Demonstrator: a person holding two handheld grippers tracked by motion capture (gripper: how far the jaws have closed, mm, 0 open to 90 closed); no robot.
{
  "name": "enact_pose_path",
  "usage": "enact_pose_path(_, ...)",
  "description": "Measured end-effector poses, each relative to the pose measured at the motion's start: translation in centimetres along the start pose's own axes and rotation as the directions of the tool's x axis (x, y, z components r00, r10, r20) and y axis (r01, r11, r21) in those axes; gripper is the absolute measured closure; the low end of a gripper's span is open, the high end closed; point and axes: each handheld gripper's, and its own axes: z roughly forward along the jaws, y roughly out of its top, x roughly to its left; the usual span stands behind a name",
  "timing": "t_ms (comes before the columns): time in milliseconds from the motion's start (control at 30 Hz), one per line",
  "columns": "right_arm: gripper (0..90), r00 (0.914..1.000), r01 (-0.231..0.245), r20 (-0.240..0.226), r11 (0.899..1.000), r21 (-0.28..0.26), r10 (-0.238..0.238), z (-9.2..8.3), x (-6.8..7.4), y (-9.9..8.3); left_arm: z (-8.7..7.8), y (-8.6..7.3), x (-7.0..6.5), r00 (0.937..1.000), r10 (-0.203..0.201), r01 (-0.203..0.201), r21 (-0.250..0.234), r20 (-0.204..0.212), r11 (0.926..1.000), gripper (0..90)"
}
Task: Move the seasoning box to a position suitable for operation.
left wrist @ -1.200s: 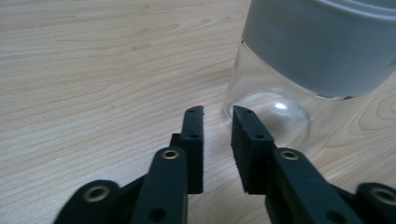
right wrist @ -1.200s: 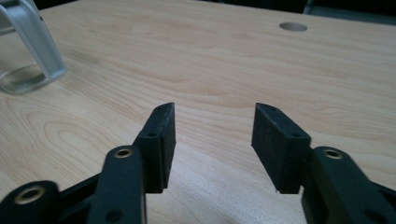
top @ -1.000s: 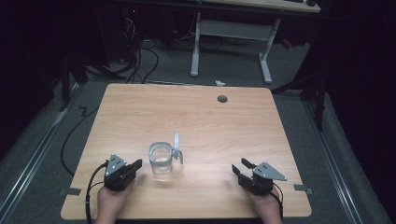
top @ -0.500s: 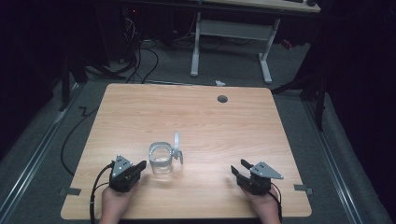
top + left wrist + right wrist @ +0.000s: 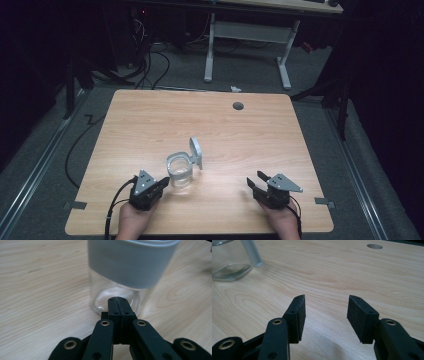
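A: Left hand-held gripper (image 5: 161,183), status?
B: Jaws pressed flat together, nothing between them. In the left gripper view (image 5: 117,300) the tips sit right at the base of the glass jar (image 5: 125,277), just short of the glass or touching it; can't tell which.

A: Right hand-held gripper (image 5: 256,182)?
B: Jaws spread wide apart, holding nothing (image 5: 325,307). It sits low over the surface (image 5: 150,120) near the front edge, well apart from the jar. Bare wood between the pads.

A: Jar position?
B: Jar (image 5: 179,170) stands upright, front-centre of the surface, slightly toward the left side. Clear glass body with a grey band round the top. A pale lid (image 5: 196,152) stands up from its far right rim, flipped open. In the right gripper view the jar's clear base (image 5: 229,267) shows at the upper left.

A: Hands?
B: One hand (image 5: 131,222) behind the left tool, one hand (image 5: 280,222) behind the right, both coming in from the front edge.

A: Anything else?
B: Round hole (image 5: 238,105) in the surface near the far edge. Cables (image 5: 150,65) on the floor beyond, and a white desk frame (image 5: 247,37).
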Motion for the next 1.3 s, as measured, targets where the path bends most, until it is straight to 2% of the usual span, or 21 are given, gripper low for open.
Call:
enact_pose_path(33, 49.3, 1.0000, -0.002, -0.001, 1.000, 0.000, 0.002, 0.0, 0.0, 0.0, 0.4, -0.6, -1.1, 0.9994, 0.011, -0.011, 0.017, 0.032, 0.9998, 90.0)
enact_pose_path(67, 49.3, 1.0000, -0.002, -0.001, 1.000, 0.000, 0.002, 0.0, 0.0, 0.0, 0.4, -0.6, -1.1, 0.9994, 0.011, -0.011, 0.017, 0.032, 0.9998, 90.0)
enact_pose_path(133, 49.3, 1.0000, -0.001, 0.000, 1.000, 0.000, 0.001, 0.0, 0.0, 0.0, 0.9, -1.3, -2.2, 0.9981, 0.015, -0.017, 0.033, 0.060, 0.9993, 90.0)
enact_pose_path(267, 49.3, 1.0000, -0.005, 0.000, 1.000, 0.001, 0.005, -0.1, 0.0, 0.0, 1.0, -1.6, -2.6, 0.9973, 0.027, -0.029, 0.036, 0.068, 0.9989, 90.0)
enact_pose_path(367, 49.3, 1.0000, -0.004, 0.002, 1.000, -0.006, 0.004, -0.2, -0.1, 0.0, 0.6, -0.6, -1.3, 0.9997, 0.005, -0.004, -0.005, 0.025, 1.0000, 90.0)
enact_pose_path(400, 49.3, 1.0000, -0.004, 0.002, 1.000, -0.006, 0.004, -0.2, -0.1, 0.0, 0.6, -0.6, -1.3, 0.9997, 0.005, -0.004, -0.005, 0.025, 1.0000, 90.0)
enact_pose_path(433, 49.3, 0.9999, -0.011, -0.002, 1.000, -0.008, 0.011, -0.3, -0.2, 0.1, 0.8, 0.1, 0.0, 0.9998, -0.014, 0.013, -0.029, -0.017, 0.9995, 90.0)
enact_pose_path(467, 49.3, 0.9999, -0.011, -0.002, 1.000, -0.008, 0.011, -0.3, -0.2, 0.1, 0.8, 0.1, 0.0, 0.9998, -0.014, 0.013, -0.029, -0.017, 0.9995, 90.0)
enact_pose_path(500, 49.3, 1.0000, -0.008, -0.002, 1.000, -0.009, 0.008, -0.2, -0.1, 0.1, 1.4, 0.7, 1.2, 0.9978, -0.032, 0.030, -0.040, -0.059, 0.9988, 90.0)
enact_pose_path(533, 49.3, 1.0000, -0.008, -0.002, 1.000, -0.009, 0.008, -0.2, -0.1, 0.1, 1.4, 0.7, 1.2, 0.9978, -0.032, 0.030, -0.040, -0.059, 0.9988, 90.0)
enact_pose_path(600, 49.3, 1.0000, -0.005, -0.005, 1.000, -0.005, 0.005, -0.2, 0.0, 0.1, 2.4, 1.3, 2.0, 0.9956, -0.039, 0.036, -0.041, -0.085, 0.9985, 90.0)
enact_pose_path(667, 49.3, 1.0000, -0.004, -0.006, 1.000, -0.005, 0.004, -0.1, 0.0, 0.1, 3.0, 1.4, 2.0, 0.9956, -0.026, 0.022, -0.036, -0.090, 0.9991, 90.0)
enact_pose_path(700, 49.2, 1.0000, -0.005, -0.008, 1.000, -0.006, 0.005, -0.1, 0.0, 0.1, 3.8, 1.4, 1.7, 0.9962, -0.011, 0.009, -0.028, -0.087, 0.9996, 90.0)
enact_pose_path(767, 49.3, 0.9997, -0.020, -0.012, 1.000, -0.010, 0.019, -0.2, 0.0, 0.1, 4.1, 1.3, 1.5, 0.9966, -0.015, 0.013, -0.020, -0.082, 0.9997, 90.0)
enact_pose_path(1133, 49.3, 0.9994, -0.034, -0.012, 0.999, -0.009, 0.034, -0.3, -0.2, 0.0, 4.1, 0.2, -0.6, 0.9996, -0.008, 0.009, 0.005, -0.029, 0.9999, 90.0)
enact_pose_path(1300, 49.3, 0.9993, -0.034, -0.015, 0.999, -0.009, 0.034, -0.3, -0.1, 0.1, 4.8, -0.5, -1.8, 1.0000, -0.009, 0.009, 0.015, -0.005, 0.9998, 90.0)
